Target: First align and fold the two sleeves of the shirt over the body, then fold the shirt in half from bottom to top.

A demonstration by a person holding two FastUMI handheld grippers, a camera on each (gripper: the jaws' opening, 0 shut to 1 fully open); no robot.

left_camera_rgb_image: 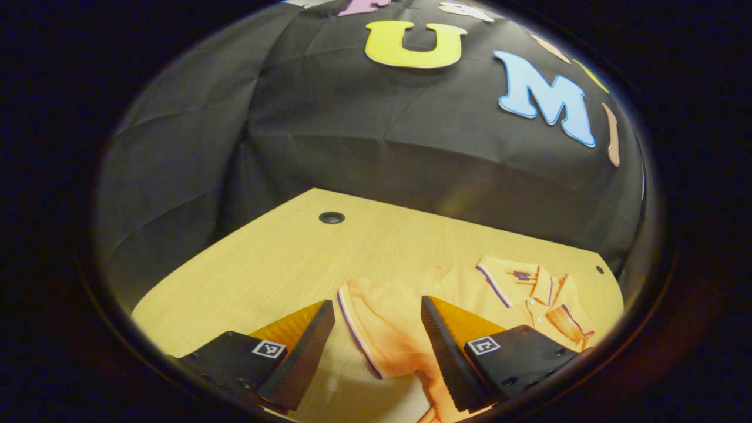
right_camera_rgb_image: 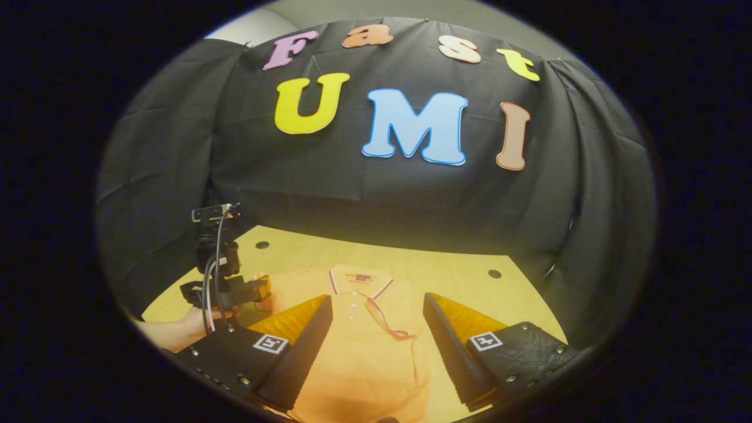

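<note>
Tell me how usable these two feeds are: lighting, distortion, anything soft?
Left gripper view: warm dim light, strong fisheye bending the table edge; the shirt is sharp near the collar and soft between the left gripper fingers. Right gripper view: same warm cast; the shirt blurs toward the bottom between the right gripper fingers.

Shirt (right_camera_rgb_image: 364,329) flat on table (right_camera_rgb_image: 458,270), collar toward back wall; left gripper (right_camera_rgb_image: 258,291) at its left.
</note>
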